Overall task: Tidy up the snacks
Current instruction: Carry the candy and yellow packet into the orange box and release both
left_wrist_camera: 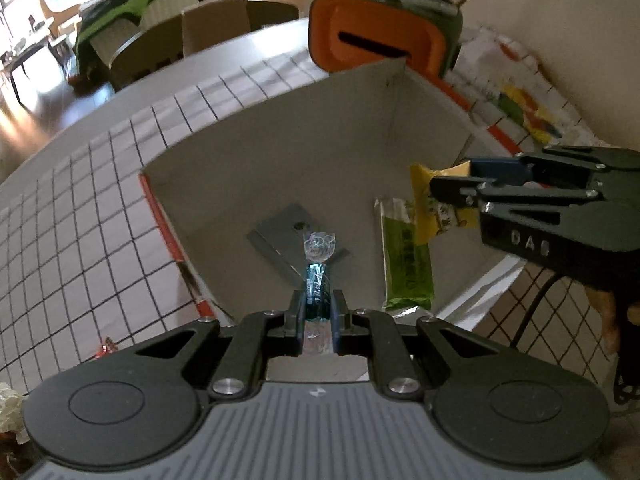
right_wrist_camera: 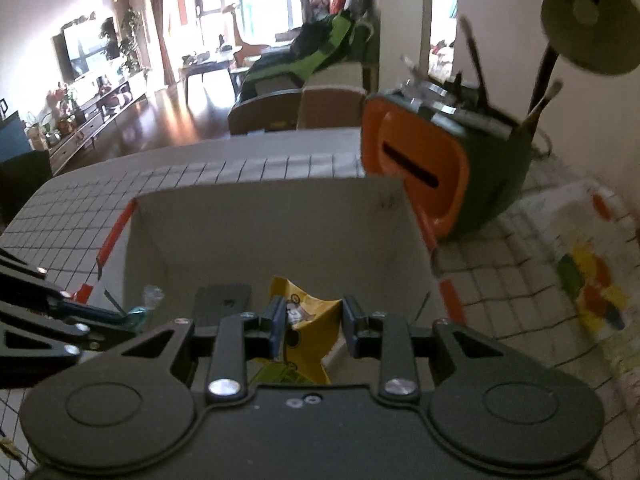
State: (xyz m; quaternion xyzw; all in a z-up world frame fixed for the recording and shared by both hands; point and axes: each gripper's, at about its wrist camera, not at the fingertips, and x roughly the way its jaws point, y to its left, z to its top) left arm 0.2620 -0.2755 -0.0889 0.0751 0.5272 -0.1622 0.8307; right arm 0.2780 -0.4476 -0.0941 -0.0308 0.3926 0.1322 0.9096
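Note:
A white cardboard box [left_wrist_camera: 280, 148] stands open on the checked tablecloth; it also shows in the right wrist view [right_wrist_camera: 272, 224]. My left gripper [left_wrist_camera: 318, 308] is shut on a blue wrapped candy [left_wrist_camera: 318, 280] and holds it over the box. A green snack packet [left_wrist_camera: 406, 264] lies inside at the right. My right gripper [right_wrist_camera: 312, 320] is over the box's right side with its jaws parted around a yellow snack packet [right_wrist_camera: 308, 320], which also shows in the left wrist view [left_wrist_camera: 424, 188]. The packet touches the left finger only.
An orange and green container [right_wrist_camera: 420, 172] with brushes stands behind the box. A colourful printed sheet [right_wrist_camera: 588, 280] lies at the right. A grey card [left_wrist_camera: 280, 236] lies on the box floor. Chairs [left_wrist_camera: 208, 28] stand past the table's far edge. A lamp [right_wrist_camera: 588, 20] is at the right.

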